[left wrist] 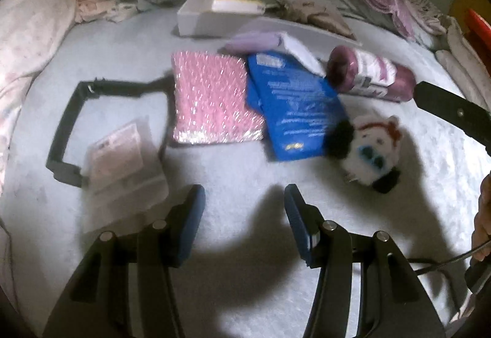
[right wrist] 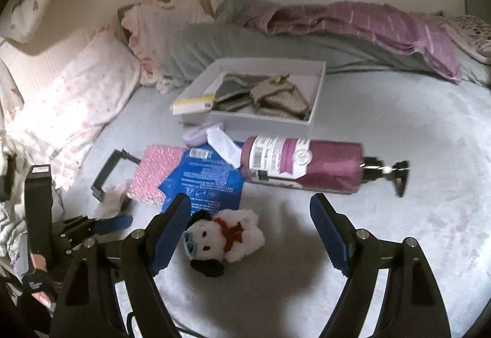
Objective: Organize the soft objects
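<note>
Bedroom scene, pale grey bedspread [right wrist: 383, 129] as work surface, pink floral pillows [right wrist: 76, 92] along the left, grey and purple bedding [right wrist: 353, 22] bunched along the far edge.

Small white plush dog [right wrist: 227, 238] [left wrist: 373, 151] with black ears and red scarf lies on its side on the bedspread, near foreground of the right wrist view. Right gripper [right wrist: 250, 233] hovers over it, jaws spread wide, nothing held; the plush sits toward the left finger, its head just beside that blue pad [right wrist: 172, 230], not pinched. Contact can't be told.

Left gripper [left wrist: 244, 221] also spread wide, empty, over bare bedspread; plush is off to its right, apart from the fingers.

Just behind the plush: blue flat packet [right wrist: 208, 181] [left wrist: 294, 111] with white print, overlapping a pink bubble-wrap pouch [right wrist: 153, 172] [left wrist: 211, 98] to its left. Rolled purple fabric bundle [right wrist: 307, 164] [left wrist: 371, 75] with a white label band lies on its side beyond the packet, a black clip-like piece [right wrist: 389, 170] at its right end. White folded item [right wrist: 224, 144] and a lilac item [right wrist: 199, 132] rest at the packet's far edge.

Farther back: shallow white box [right wrist: 319, 92] [left wrist: 196, 16] holding grey-beige knit pieces [right wrist: 276, 95] and a white-yellow pack [right wrist: 193, 103].

Left side: black rectangular frame [left wrist: 70, 123] [right wrist: 106, 175] on the bedspread, clear plastic case [left wrist: 122, 160] touching its near corner. Left wrist view blurred.
</note>
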### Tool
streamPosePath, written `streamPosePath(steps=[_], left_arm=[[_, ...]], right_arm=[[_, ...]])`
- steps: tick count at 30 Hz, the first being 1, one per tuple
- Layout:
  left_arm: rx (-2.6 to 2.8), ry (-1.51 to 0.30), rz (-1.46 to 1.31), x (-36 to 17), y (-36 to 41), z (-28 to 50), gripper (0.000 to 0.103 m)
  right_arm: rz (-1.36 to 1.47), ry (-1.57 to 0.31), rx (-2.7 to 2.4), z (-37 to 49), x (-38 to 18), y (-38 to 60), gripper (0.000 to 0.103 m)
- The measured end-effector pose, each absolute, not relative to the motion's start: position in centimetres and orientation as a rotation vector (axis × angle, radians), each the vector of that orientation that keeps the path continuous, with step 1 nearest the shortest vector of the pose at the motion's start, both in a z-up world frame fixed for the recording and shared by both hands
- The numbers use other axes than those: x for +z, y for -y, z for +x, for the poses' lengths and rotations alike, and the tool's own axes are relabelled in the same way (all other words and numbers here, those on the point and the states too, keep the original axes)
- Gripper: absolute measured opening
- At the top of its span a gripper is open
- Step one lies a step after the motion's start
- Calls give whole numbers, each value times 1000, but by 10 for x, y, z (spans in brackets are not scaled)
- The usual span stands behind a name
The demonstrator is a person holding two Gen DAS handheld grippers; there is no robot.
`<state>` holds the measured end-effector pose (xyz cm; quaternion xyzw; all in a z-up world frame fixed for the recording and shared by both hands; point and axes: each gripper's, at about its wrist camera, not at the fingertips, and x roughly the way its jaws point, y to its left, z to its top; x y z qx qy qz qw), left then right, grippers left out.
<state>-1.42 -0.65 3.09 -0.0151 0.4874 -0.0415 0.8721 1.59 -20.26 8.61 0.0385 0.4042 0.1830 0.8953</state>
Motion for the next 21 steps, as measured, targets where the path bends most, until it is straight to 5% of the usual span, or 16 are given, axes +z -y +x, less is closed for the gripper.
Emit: streamPosePath(steps=[3,7,13,16,17,21], left_arm=[[-72,-971,-21,26,6,-13,62],[6,-964,7,15,2,-8,93],[-18,-986,-51,12,-7,-6,103],[-16,-987,-48,12,-6,-6,103],[-19,-986,-53,12,-7,-7,103],[-15,-986,-46,12,-5,-6,103]], right_arm=[[64,-880,409,25,72,191,81],[-6,-927,478,32,56,171,81],[-112,-948,580,37,35,154,81],[-144,-905,607,39,27,156,91],[-156,-897,598,40,23,157,103],[-87,-953,617,49,15,165,103]])
